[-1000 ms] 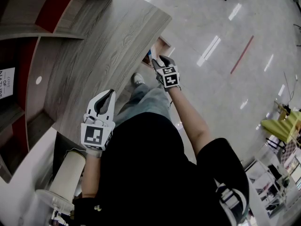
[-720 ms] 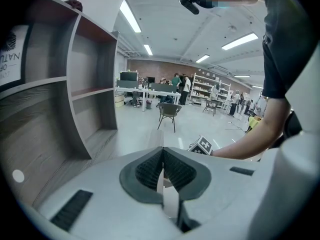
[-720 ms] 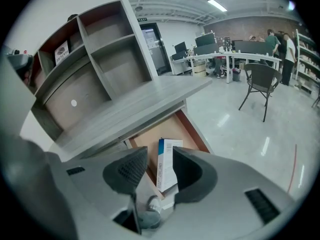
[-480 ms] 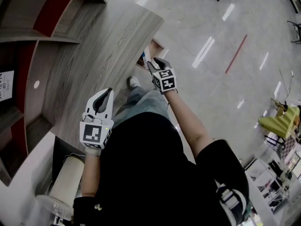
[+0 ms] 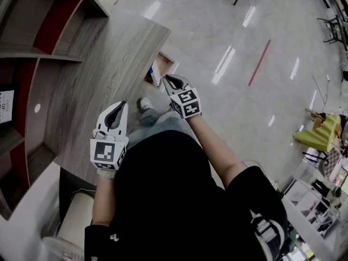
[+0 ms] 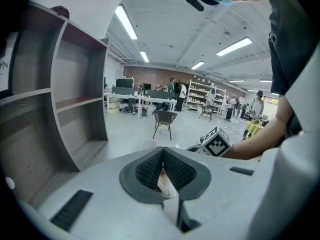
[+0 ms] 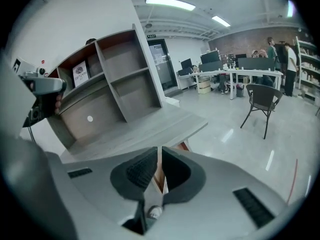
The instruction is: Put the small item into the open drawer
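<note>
At the drawer [image 5: 156,72], closing the right gripper [image 5: 166,79], seemingly on its edge, probably to steady it, with the left gripper [image 5: 123,104] clenched on the item [image 6: 162,183].

The person I'm steering wears a loose black short-sleeved top [image 5: 163,200], faded blue jeans [image 5: 162,122] and a pale shoe [image 5: 143,103]. The left gripper [image 5: 120,106] and right gripper [image 5: 167,79] are white shells with dark ribbed pads and black-and-white marker cubes [image 5: 107,153]. The right jaws are closing on nothing.
</note>
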`<control>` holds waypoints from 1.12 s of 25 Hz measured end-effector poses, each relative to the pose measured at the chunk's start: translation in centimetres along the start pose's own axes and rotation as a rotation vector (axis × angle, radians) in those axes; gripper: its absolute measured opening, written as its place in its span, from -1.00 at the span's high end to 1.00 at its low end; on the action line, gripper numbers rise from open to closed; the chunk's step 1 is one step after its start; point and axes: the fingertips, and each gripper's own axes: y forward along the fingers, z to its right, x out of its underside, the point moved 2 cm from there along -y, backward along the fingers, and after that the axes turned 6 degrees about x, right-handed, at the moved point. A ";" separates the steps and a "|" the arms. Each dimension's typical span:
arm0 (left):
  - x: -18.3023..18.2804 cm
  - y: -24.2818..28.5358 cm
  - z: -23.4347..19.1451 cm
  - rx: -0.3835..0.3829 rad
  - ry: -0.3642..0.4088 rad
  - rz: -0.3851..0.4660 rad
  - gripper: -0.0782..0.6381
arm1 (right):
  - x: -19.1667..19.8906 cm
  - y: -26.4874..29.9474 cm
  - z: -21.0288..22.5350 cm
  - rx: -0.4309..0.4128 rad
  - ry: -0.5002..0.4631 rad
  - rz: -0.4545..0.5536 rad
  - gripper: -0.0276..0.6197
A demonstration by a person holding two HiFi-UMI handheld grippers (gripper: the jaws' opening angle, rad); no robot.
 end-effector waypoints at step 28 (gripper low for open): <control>-9.5 5.6 6.4 0.118 0.071 0.208 0.77 | -13.3 -22.1 4.0 0.131 -0.126 0.359 0.84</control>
